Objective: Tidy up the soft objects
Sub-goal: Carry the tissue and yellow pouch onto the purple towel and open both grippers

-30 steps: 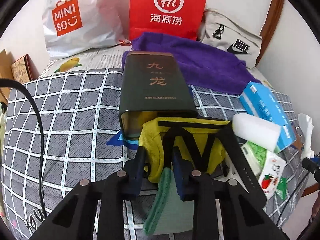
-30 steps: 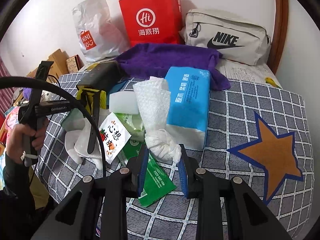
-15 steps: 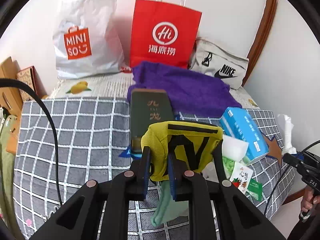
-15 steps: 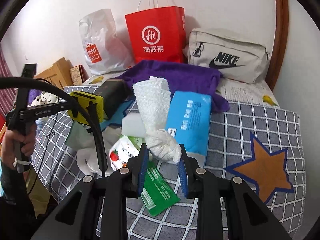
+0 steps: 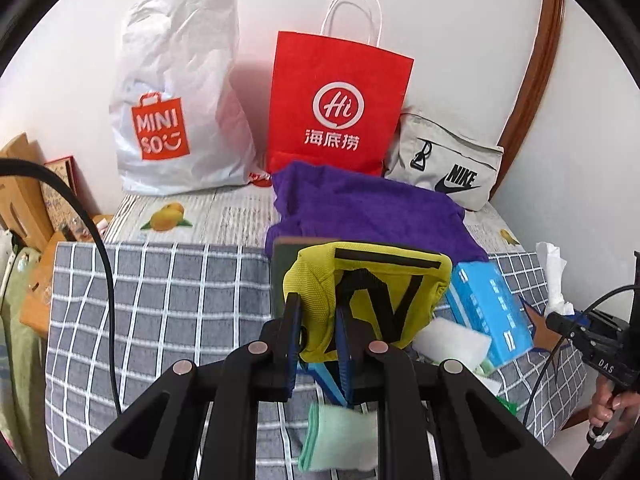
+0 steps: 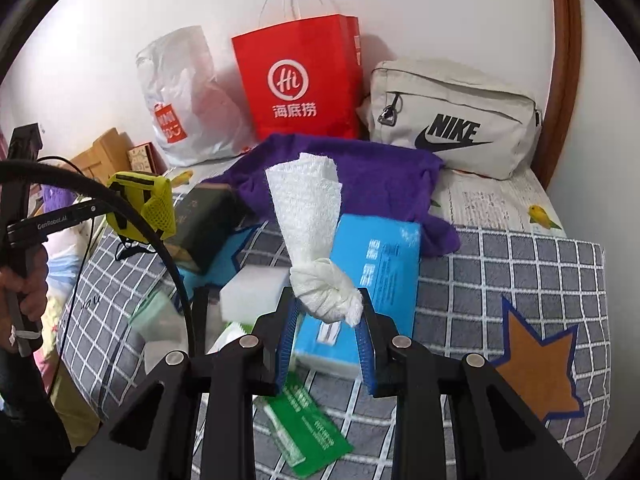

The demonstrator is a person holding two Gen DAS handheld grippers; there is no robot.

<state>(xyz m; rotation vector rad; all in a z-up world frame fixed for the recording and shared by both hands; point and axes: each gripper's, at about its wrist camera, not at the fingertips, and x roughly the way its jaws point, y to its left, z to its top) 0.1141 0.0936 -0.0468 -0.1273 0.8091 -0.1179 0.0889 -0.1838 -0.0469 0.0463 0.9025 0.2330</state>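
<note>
- The left gripper [image 5: 318, 334] has closed its fingers on the yellow mesh pouch [image 5: 372, 300] and lifted it clear of the bed [image 5: 160, 300]; a second ago it lay against the dark green box [image 6: 208, 224].
- The right gripper [image 6: 328, 334] pinches the knotted white towel [image 6: 316, 240], also raised since then above the blue tissue pack [image 6: 376, 280].
- Both soft things look ready to carry to a bag.

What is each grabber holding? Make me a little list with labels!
left gripper: shut on yellow mesh pouch with black straps, lifted above the bed
right gripper: shut on knotted white towel, lifted
bed cover: grey checked blanket
under the towel: light blue tissue pack
at the wall: red paper bag, white plastic bag, beige Nike pouch
</note>
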